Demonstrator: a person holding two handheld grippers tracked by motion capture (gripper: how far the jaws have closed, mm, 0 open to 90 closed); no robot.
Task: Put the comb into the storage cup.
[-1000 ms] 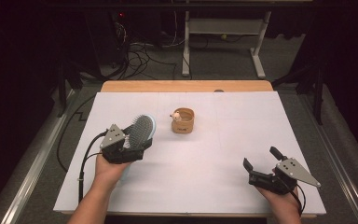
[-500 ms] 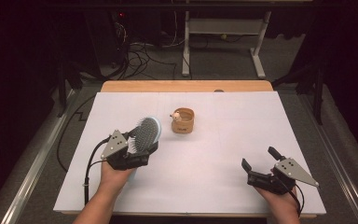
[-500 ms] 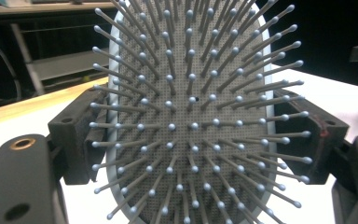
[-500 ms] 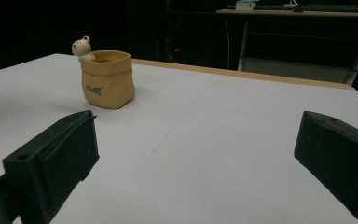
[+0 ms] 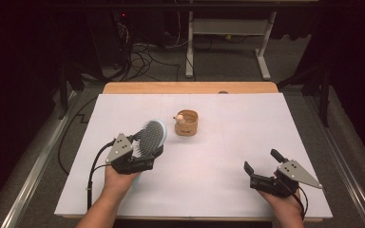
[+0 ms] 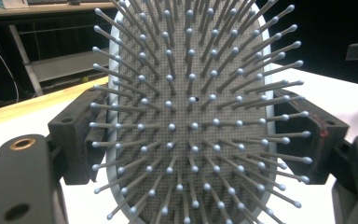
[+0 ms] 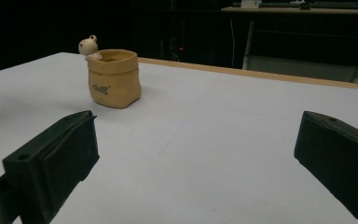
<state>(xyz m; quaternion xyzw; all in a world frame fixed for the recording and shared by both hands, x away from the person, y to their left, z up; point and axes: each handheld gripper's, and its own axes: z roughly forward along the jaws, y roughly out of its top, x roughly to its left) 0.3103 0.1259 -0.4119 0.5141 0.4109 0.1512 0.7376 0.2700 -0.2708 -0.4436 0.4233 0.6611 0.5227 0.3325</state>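
Observation:
A pale blue hairbrush (image 5: 151, 137) with grey bristles is held up off the table, and my left gripper (image 5: 145, 154) is shut on it. In the left gripper view the hairbrush (image 6: 191, 116) faces the camera with a black jaw on each side of its head. A small tan sack-shaped pot (image 5: 187, 123) with a little figure on its rim stands upright near the table's middle, just right of the brush. My right gripper (image 5: 262, 167) rests low at the front right, open with nothing between its jaws. The pot (image 7: 114, 78) stands ahead and left of it.
The white table top (image 5: 228, 142) has a wooden strip (image 5: 190, 88) along its far edge. Beyond it are a white desk frame (image 5: 225, 42) and loose cables (image 5: 145, 54) on the floor. A black cable (image 5: 94, 171) trails from my left gripper.
My left gripper has drawn the hairbrush a little nearer to the front of the table. The right gripper and the pot have stayed in place.

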